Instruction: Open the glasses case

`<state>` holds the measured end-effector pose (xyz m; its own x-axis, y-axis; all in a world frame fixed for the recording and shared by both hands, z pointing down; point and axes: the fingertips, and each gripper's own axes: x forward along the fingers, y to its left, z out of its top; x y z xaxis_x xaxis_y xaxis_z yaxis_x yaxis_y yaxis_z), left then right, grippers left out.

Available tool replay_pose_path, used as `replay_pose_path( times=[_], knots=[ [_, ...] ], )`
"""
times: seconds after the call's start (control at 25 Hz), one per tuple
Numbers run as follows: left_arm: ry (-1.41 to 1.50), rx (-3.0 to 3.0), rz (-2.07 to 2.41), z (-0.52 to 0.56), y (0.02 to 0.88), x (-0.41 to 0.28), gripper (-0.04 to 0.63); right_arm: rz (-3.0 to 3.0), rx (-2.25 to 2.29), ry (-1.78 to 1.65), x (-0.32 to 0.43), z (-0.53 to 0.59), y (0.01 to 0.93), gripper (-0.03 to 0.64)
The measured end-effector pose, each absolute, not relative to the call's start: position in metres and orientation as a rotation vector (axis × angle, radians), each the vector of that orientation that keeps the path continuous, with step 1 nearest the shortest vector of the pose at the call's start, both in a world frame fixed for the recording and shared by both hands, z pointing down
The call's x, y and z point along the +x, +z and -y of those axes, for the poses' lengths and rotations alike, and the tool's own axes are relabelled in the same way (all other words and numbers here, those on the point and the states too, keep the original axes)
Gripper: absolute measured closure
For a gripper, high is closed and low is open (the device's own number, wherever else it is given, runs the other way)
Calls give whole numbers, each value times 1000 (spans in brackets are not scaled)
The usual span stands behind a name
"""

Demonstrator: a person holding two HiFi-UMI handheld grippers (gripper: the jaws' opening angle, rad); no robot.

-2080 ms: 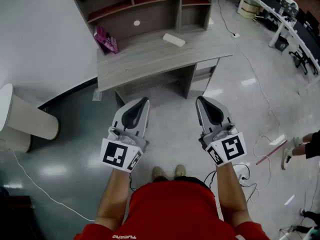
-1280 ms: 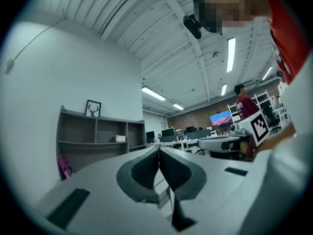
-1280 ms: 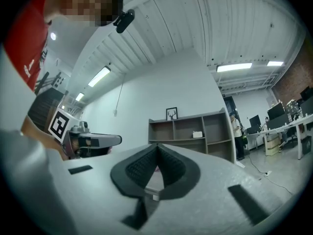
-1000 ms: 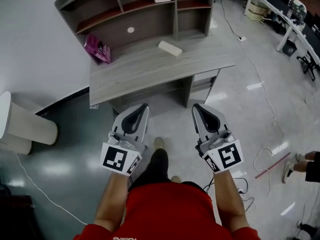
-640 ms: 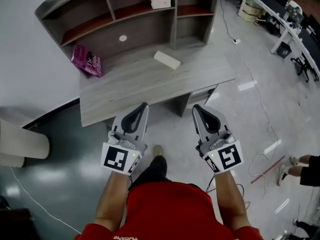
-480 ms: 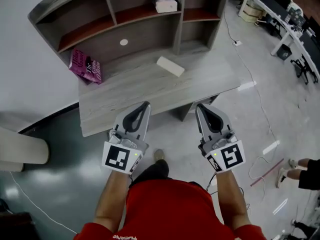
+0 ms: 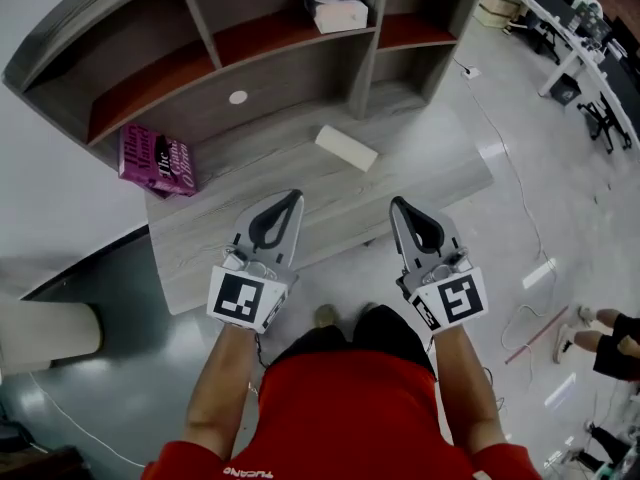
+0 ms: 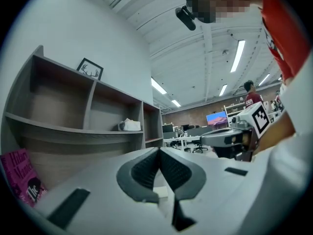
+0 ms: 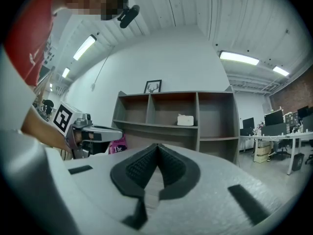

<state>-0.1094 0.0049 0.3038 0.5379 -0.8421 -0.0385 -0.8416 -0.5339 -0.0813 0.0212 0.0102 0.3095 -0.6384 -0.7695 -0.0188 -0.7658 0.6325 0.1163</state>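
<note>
**Tabletop reached, both tongs shut, case untouched**

Since the earlier frames the tabletop (image 7: pixel 190 243) has been brought from the upper part of the frame down to the middle. The left tongs (image 7: pixel 289 198) and right tongs (image 7: pixel 399 204) are now seen over its near edge rather than over the floor. Both pairs are pressed fully together, and nothing is held between them. The glasses case (image 7: pixel 347 148), a pale oblong, lies closed and slantwise on the tabletop just above centre frame, beyond the tips and nearer the right pair. A pink book (image 7: pixel 155 158) is propped well apart at the left.

The step in hand is judged to be the approach. It would be done well if the jaws were opened before the case is met, the base pinned by one pair and the lid lifted by the other. Which long side carries the hinge cannot be told, so that should be checked first, lest the case be pushed away.
</note>
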Motion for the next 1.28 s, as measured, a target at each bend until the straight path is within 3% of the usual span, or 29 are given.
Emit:
replay_pose_path(
  times=[0.48, 1.28],
  knots=[
    [-117, -2673, -1552, 88, 349, -105, 586, 2754, 1220, -163, 20, 80, 351, 612],
    [-571, -2784, -1719, 206, 484, -98, 586, 2676, 1000, 41, 12, 191, 437, 612]
  ],
)
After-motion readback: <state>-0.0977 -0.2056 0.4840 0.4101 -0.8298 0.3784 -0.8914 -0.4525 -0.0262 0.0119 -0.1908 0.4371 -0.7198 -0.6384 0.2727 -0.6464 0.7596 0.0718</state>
